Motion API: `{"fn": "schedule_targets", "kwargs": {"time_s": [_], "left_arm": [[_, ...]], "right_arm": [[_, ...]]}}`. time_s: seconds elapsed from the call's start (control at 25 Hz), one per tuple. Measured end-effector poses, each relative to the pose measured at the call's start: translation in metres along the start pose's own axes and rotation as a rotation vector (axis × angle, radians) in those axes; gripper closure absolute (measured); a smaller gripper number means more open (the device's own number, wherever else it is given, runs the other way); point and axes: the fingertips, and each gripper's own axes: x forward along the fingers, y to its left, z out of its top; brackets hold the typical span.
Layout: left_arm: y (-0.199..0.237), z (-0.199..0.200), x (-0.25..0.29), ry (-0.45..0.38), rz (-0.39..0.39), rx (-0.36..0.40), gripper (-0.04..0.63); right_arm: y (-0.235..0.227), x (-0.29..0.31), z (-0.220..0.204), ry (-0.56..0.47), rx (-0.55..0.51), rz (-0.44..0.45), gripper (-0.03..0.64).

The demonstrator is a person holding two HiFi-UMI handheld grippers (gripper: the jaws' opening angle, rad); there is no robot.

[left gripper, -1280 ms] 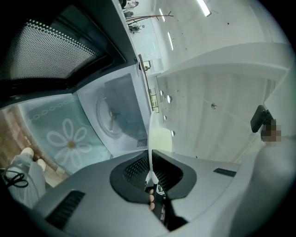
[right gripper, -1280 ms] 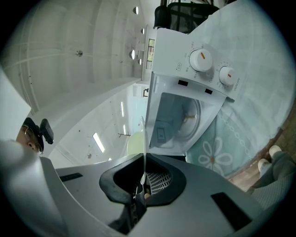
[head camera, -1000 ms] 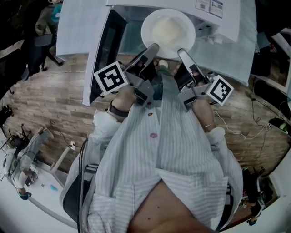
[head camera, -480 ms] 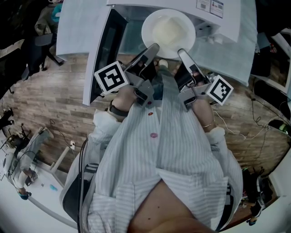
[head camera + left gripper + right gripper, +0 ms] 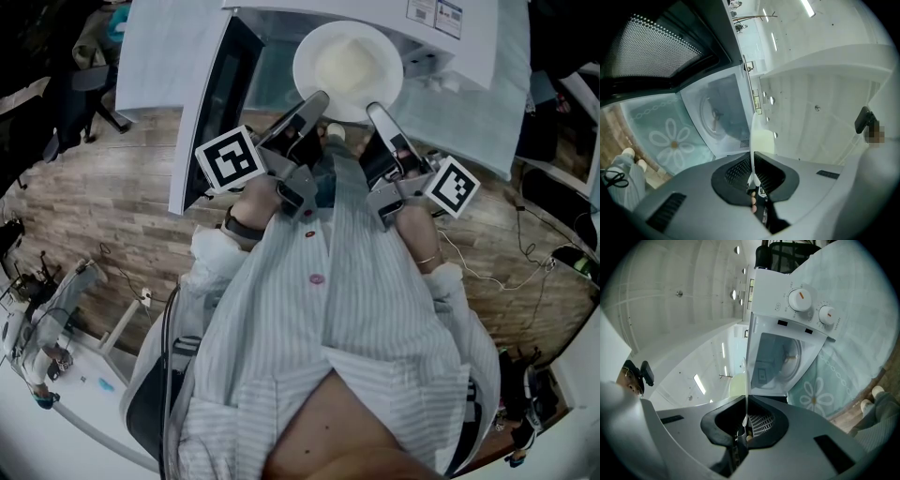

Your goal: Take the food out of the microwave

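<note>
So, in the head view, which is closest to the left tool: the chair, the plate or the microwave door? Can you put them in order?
1. The plate: the left tool is shut on its rim, just ahead of it.
2. The microwave door: swung open, to the tool's left.
3. The chair: far off at the view's upper left.

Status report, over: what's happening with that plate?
Left gripper, right gripper: both shut on plate rim. Plate with food held outside open microwave. Nothing in the way.

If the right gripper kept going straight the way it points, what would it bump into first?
The right gripper is clamped on the plate; beyond that, probably the open microwave, though depth is unclear.
</note>
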Motion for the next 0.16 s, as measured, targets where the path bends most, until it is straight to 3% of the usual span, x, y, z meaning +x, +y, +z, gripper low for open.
{"fn": "schedule_targets", "kwargs": {"time_s": [0.16], "left_arm": [[0.0012, 0.0012, -0.0007, -0.007, 0.005, 0.0, 0.569]], "right_arm": [[-0.0016, 0.0011, -0.0002, 0.005, 0.004, 0.001, 0.577]]}}
